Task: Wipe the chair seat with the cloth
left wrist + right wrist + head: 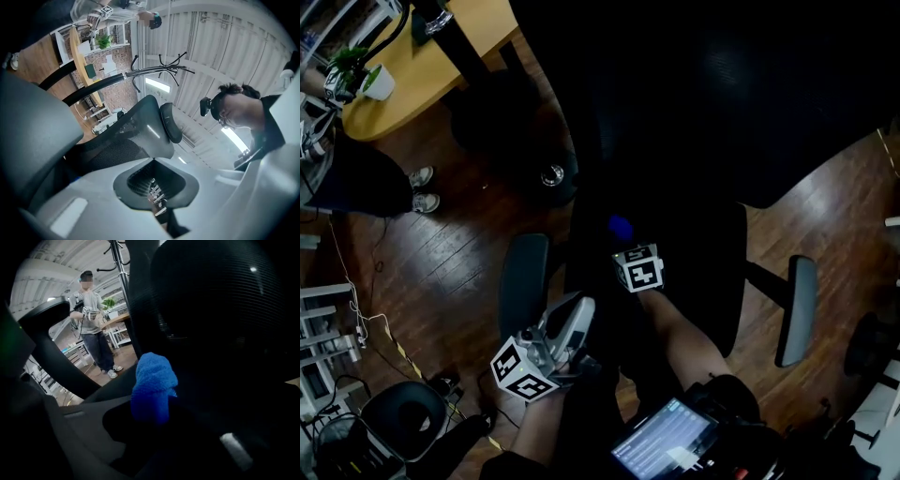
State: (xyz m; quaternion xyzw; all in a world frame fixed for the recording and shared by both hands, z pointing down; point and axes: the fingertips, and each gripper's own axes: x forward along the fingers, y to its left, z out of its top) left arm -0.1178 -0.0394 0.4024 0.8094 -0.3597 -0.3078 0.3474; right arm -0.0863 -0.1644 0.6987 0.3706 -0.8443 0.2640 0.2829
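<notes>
Right gripper (625,242) is out over the black chair seat (703,272), its jaws clamped on the blue cloth (621,227). The right gripper view shows that cloth (153,380) as a bunched lump, its long axis in line with the jaws and its rounded end pointing away from the gripper toward the dark mesh backrest (220,310). It is too dark to call whether the cloth touches the seat. The left gripper (579,309) hangs near the left armrest (523,281), jaws pressed together on nothing, tilted up at the backrest and headrest (169,123) with a coat stand (159,70) behind. No writing can be read: there are only black-and-white square patterns on the marker cubes (639,268), and the print on the screen (664,444) at the bottom edge is too small. The right armrest (797,309) flanks the seat, a wooden table (422,56) with a potted plant (358,73) sits at top left, and a bystander (91,319) stands on the wood floor beyond.
</notes>
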